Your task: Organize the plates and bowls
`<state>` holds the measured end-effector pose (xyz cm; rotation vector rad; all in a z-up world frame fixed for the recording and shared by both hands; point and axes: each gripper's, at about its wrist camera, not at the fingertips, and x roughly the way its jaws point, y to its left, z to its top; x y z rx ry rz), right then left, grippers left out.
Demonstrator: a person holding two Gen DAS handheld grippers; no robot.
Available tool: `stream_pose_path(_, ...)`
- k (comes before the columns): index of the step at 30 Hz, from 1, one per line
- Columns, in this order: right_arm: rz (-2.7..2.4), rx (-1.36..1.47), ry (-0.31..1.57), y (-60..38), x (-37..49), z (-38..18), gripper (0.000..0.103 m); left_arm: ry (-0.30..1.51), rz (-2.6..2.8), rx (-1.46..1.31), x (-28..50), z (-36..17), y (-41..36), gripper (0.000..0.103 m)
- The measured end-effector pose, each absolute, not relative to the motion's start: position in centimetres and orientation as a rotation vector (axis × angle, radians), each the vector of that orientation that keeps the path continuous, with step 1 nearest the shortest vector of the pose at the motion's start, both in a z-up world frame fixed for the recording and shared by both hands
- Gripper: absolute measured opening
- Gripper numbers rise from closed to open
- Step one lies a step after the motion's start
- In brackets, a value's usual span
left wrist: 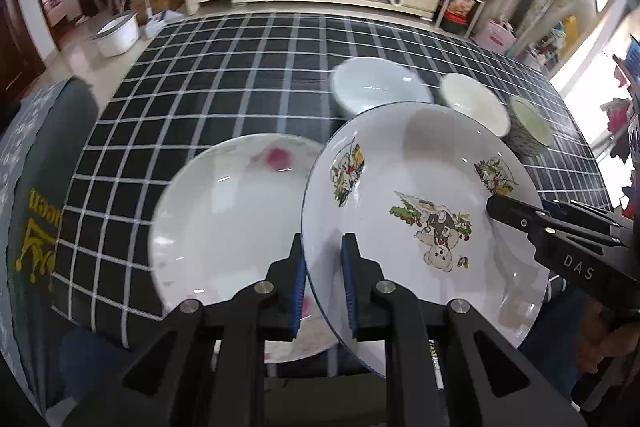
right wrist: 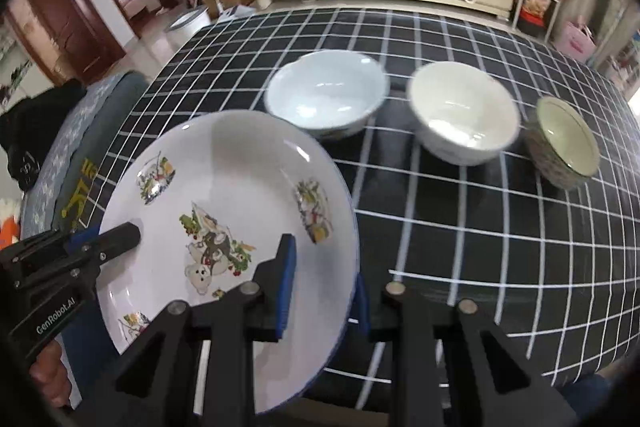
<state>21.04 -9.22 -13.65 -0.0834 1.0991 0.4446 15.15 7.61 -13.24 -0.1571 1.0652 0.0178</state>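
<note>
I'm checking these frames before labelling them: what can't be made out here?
- Left wrist view: the near rim of the white pink-flower plate is hidden by the left gripper and the white cartoon-bear plate.
- Left wrist view: the small green-lined patterned bowl is blurred, its pattern unreadable.
- Right wrist view: the right gripper straddles the bear plate's rim; the outer finger is mostly hidden.
</note>
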Motion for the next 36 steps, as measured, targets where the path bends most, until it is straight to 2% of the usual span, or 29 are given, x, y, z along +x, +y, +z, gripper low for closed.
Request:
stream_pose_path(20,0.5,-0.158,1.133,-2.0,19.9,-15.0,0.031,1.085,0.104,-0.219,12.4,-14.6,14.7,0.015)
stream_pose_path(36,0.448,-0.243,1.163,-0.4,20.2,-16.7,0.031,1.136,0.113,-0.254,12.8,-17.2,16.0,0.016)
